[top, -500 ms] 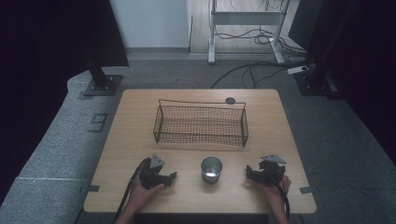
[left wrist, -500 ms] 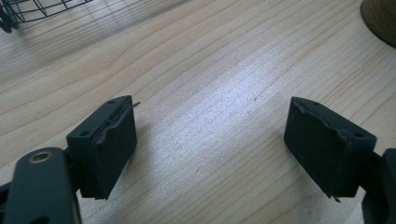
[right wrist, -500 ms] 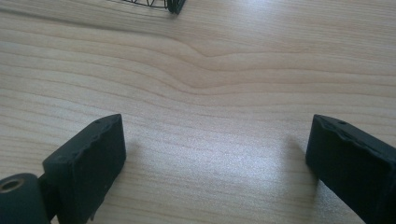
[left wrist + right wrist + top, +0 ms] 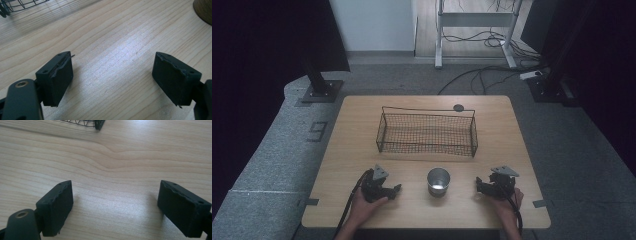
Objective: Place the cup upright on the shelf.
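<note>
A small metal cup point(image 4: 438, 181) stands upright near the front middle of the wooden table point(image 4: 357, 140). Behind it sits a black wire basket point(image 4: 427, 133), nothing visible inside. My left gripper point(image 4: 395, 189) rests on the table left of the cup, pointing towards it, jaws open with bare wood between them point(image 4: 112, 75). The cup's edge point(image 4: 203, 11) shows at the top right of the left gripper view. My right gripper point(image 4: 478, 186) rests right of the cup, also open point(image 4: 115, 205), with only table between its jaws. A basket corner point(image 4: 98, 124) shows at the top of the right gripper view.
A small dark round disc point(image 4: 458, 107) lies at the table's far edge behind the basket. Black stand bases point(image 4: 319, 91) and cables point(image 4: 482, 75) lie on the grey floor beyond the table. Hands hold both grippers at the front edge.
</note>
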